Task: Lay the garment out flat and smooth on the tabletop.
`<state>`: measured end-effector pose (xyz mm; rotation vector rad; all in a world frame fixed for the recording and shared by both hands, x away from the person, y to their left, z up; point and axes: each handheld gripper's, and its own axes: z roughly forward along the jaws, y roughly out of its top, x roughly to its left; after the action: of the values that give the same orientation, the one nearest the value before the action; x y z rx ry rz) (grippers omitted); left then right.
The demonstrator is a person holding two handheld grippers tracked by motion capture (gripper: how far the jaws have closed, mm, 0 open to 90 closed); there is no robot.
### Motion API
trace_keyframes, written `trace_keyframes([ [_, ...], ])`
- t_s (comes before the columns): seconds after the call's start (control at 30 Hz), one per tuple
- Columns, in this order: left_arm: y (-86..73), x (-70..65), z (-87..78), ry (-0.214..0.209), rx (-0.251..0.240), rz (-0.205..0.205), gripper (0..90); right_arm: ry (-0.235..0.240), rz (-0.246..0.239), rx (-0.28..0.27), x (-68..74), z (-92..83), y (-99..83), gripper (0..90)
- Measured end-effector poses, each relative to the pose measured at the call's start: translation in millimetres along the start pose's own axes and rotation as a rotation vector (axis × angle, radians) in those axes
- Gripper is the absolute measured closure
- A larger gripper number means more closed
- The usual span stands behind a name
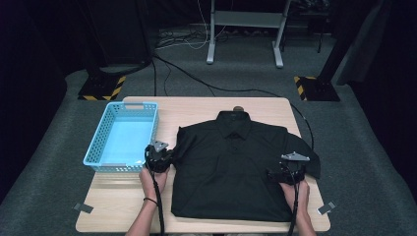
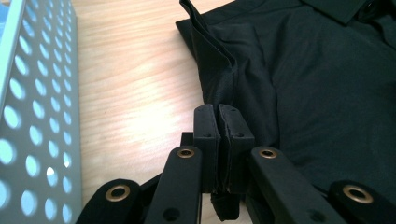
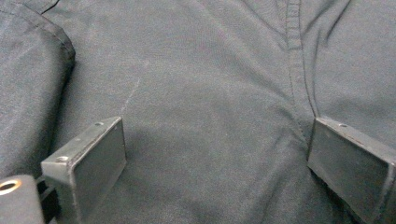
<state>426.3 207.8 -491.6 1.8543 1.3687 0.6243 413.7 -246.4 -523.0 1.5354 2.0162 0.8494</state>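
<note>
A black collared shirt point(image 1: 231, 162) lies flat on the wooden table point(image 1: 123, 196), collar at the far side, its sleeves folded in. My left gripper point(image 1: 164, 160) sits at the shirt's left edge. In the left gripper view the gripper point(image 2: 217, 109) is shut, with a fold of the shirt's edge point(image 2: 215, 70) pinched between its pads. My right gripper point(image 1: 287, 172) rests over the shirt's right side near the sleeve. Seen from the right gripper view, it point(image 3: 215, 140) stands open, pads wide apart just above the cloth point(image 3: 201, 70), a stitched seam point(image 3: 294, 46) running near its right pad.
A light blue perforated basket point(image 1: 130, 105) stands empty at the table's left, close to my left gripper; its wall point(image 2: 32, 116) shows in the left gripper view. Bare wood point(image 2: 135, 93) separates basket and shirt. Cables and a metal stand point(image 1: 246, 29) lie on the floor beyond.
</note>
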Motion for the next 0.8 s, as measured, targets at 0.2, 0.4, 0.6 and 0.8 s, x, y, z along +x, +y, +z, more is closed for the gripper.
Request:
trace_keyframes([
  [0.2, -7.6, 3.4, -0.6, 0.008, -0.002, -0.017, 86.1, -0.001, 0.000, 0.000, -0.3, -0.1, 0.0, 3.7],
  [0.4, -13.1, 4.8, -1.5, 0.013, -0.003, -0.022, 86.0, -0.006, 0.007, 0.001, -3.4, -1.2, -1.0, 3.7],
  [0.6, -19.9, 5.5, -1.4, 0.021, -0.002, -0.036, 85.8, -0.010, 0.008, 0.001, -6.2, -2.2, -1.9, 3.9],
  [0.8, -26.1, 7.0, -2.7, 0.026, 0.002, -0.044, 85.6, -0.012, 0.009, 0.000, -7.8, -2.6, -2.2, 4.1],
])
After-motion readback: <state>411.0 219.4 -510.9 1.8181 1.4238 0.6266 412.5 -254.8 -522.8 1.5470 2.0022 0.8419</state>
